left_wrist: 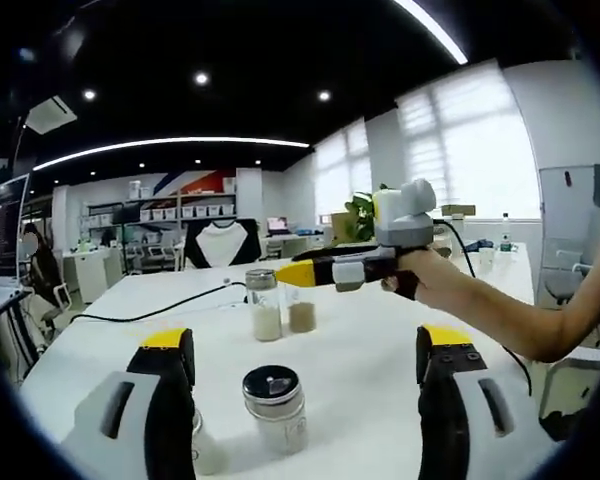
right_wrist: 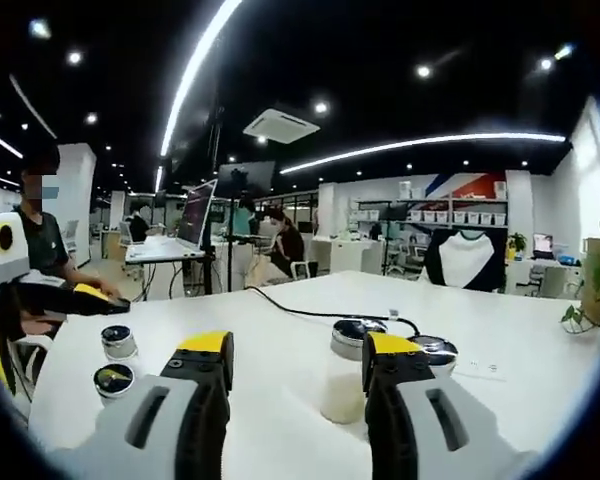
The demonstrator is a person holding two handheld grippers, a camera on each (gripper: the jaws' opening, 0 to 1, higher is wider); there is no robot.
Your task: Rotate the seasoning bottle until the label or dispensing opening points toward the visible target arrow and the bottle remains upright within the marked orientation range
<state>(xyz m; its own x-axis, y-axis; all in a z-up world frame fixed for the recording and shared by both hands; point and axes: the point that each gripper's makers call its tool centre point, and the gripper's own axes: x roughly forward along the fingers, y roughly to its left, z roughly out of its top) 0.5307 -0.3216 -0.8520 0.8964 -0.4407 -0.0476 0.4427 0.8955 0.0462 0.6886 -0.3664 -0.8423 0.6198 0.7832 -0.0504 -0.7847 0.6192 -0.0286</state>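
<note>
Glass-walled and slippery-looking, the seasoning bottle (right_wrist: 342, 385) is waiting between the right gripper (right_wrist: 295, 385)'s wide jaws while the left gripper (left_wrist: 305, 370) is hovering wide too, so gripping mid-body looks safest.

An open-plan office with a dark ceiling (left_wrist: 230, 50), round spotlights and long curved light strips (right_wrist: 195, 70). A large white desk (left_wrist: 360, 350) fills the foreground; bright windows with blinds (left_wrist: 470, 140) line one wall beside a leafy plant (left_wrist: 360, 215). Shelves of boxes (left_wrist: 185, 212) stand against the far wall, near a monitor on a stand (right_wrist: 195, 215).
</note>
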